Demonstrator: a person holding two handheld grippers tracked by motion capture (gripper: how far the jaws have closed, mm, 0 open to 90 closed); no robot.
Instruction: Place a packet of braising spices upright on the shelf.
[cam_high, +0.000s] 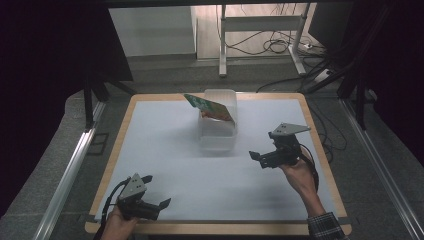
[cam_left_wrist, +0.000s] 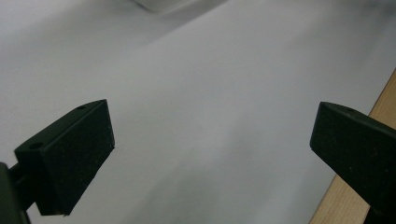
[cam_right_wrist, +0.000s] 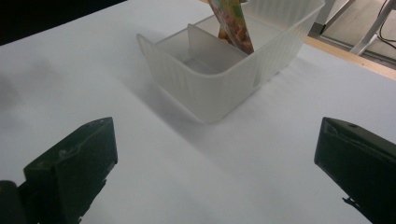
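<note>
A white sheet (cam_high: 165, 150) is spread over a wooden table (cam_high: 320, 150), whose pale edge is left bare as a border all round. Beyond the far edge a grey floor (cam_high: 165, 70) is seen, with the metal legs of a desk frame (cam_high: 222, 45) and loose black cables (cam_high: 272, 45) behind it; the sides of the room are lost in darkness, and aluminium rails (cam_high: 70, 170) are seen along either side of the table.

Toward the far middle of the sheet a translucent plastic bin (cam_high: 218, 134) is placed, rounded at the corners, ribbed on its walls, and split by a divider into a near and a far compartment. A flat colourful packet (cam_high: 210, 107), green at its upper corner and orange-red lower down, is propped at a slant in the far compartment, its top jutting over the rim to the left. In the right gripper view the bin (cam_right_wrist: 205, 88) is seen straight ahead, and the packet (cam_right_wrist: 233, 25) is leaned just behind the divider.

The left gripper (cam_high: 159, 191) is held over the near left corner of the sheet, well apart from the bin, its jaws spread wide with nothing between them. The right gripper (cam_high: 257, 160) is held to the right of the bin, near it but not touching, its jaws likewise wide apart and holding nothing.
</note>
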